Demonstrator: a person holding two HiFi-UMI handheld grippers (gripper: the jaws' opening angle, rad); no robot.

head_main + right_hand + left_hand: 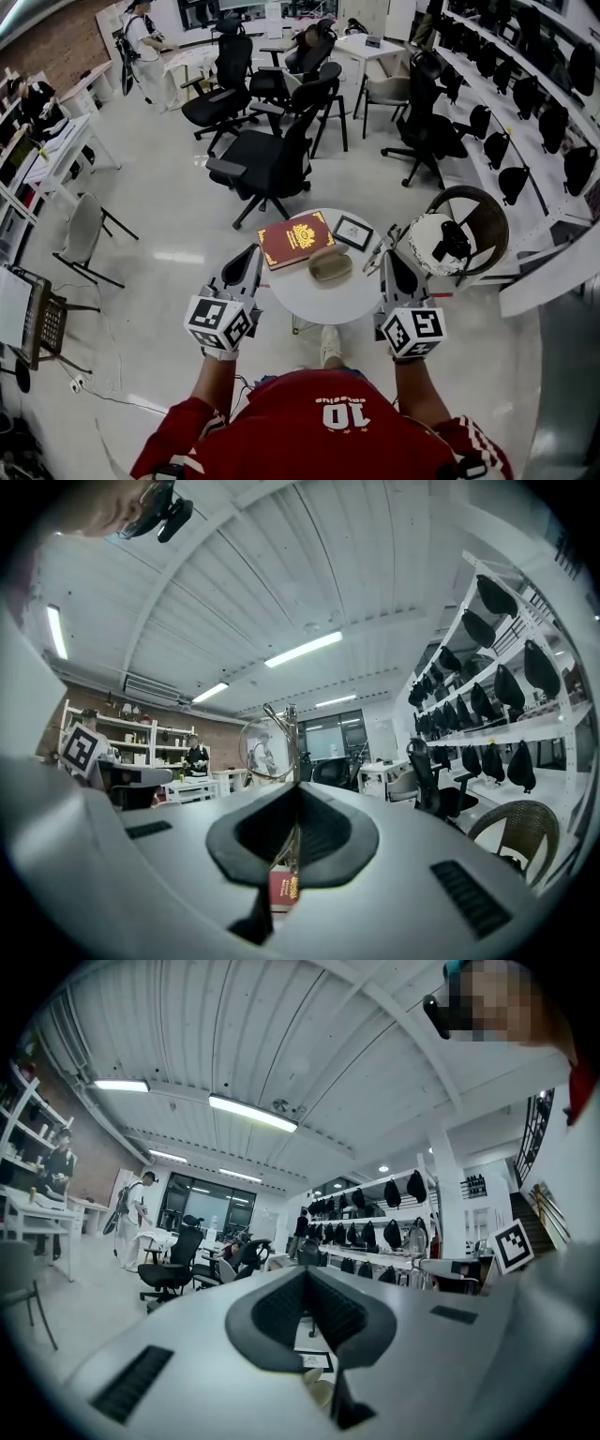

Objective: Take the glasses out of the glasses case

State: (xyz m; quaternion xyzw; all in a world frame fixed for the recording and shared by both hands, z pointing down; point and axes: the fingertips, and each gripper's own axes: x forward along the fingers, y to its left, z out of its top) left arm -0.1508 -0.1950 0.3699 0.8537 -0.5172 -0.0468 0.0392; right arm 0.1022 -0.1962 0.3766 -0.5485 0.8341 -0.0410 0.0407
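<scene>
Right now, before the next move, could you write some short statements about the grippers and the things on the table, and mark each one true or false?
1. The right gripper is shut on the glasses. True.
2. The left gripper holds the glasses case. False: its jaws are together with nothing between them, and the case lies on the table.
3. A red book lies on the round white table, beside the glasses case. True.
4. The glasses lie inside the glasses case. False: they are out of it, in the right gripper, to the right of the case.
</scene>
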